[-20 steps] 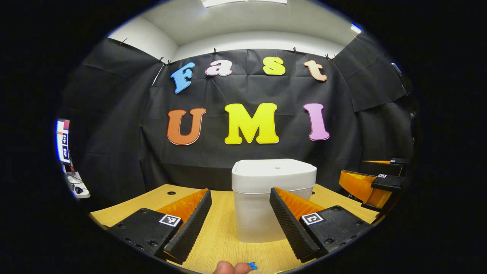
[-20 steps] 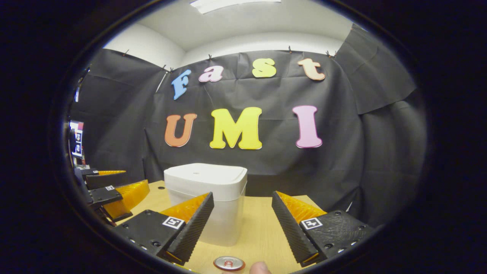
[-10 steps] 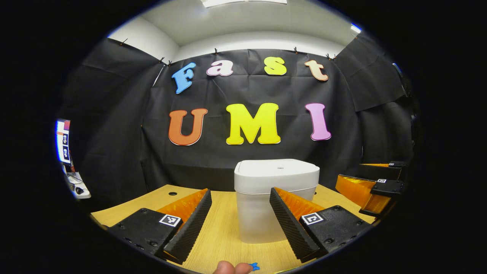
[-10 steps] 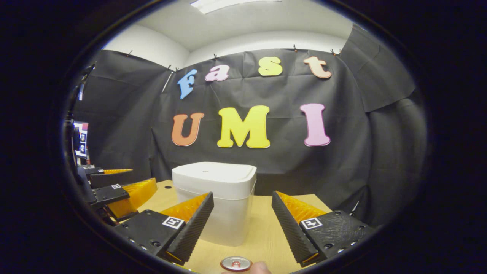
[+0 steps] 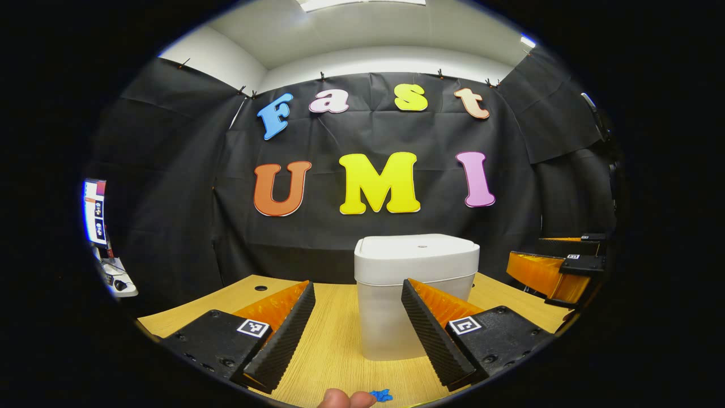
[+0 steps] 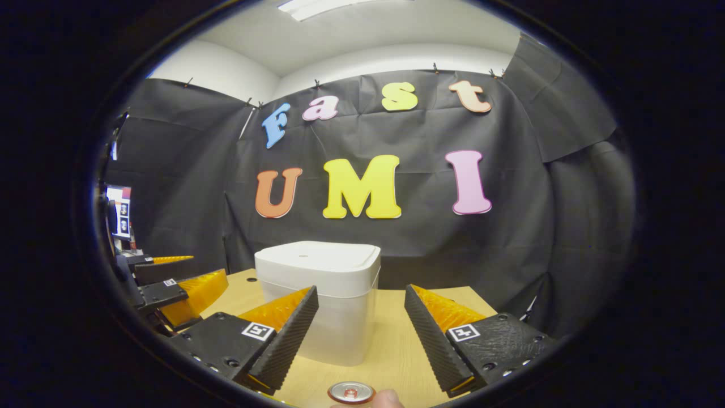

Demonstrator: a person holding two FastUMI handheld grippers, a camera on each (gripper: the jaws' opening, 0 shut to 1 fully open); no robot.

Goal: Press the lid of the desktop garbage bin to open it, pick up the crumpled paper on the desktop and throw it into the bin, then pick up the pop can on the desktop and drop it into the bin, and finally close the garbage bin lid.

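While both grippers hover above the desk, I see the white garbage bin standing upright on the wooden desktop, lid shut flat on top. From the left gripper view my left gripper has its fingers spread wide, nothing between them, bin straight ahead and a bit right of centre, past the fingertips and not touching. Right finger overlaps the bin's lower front in the picture; can't tell any contact, looks apart. A fingertip of the person pokes in at the bottom edge, with a small blue scrap just beside it on the desk. Right gripper shows at the far right edge, off the bin's right side, fingers apart.

From the right gripper view my right gripper is also wide, holding nothing. Bin sits ahead and left of centre, behind the left finger. Pop can stands upright on the desk at the bottom edge, only its silver top visible, nearer than the bin, between and below the two fingers, not gripped. Another fingertip of the person is just right of the can top. Left gripper shows at the left edge, left of the bin, fingers apart. A monitor stands far left beyond the desk. Crumpled paper: can't tell where.
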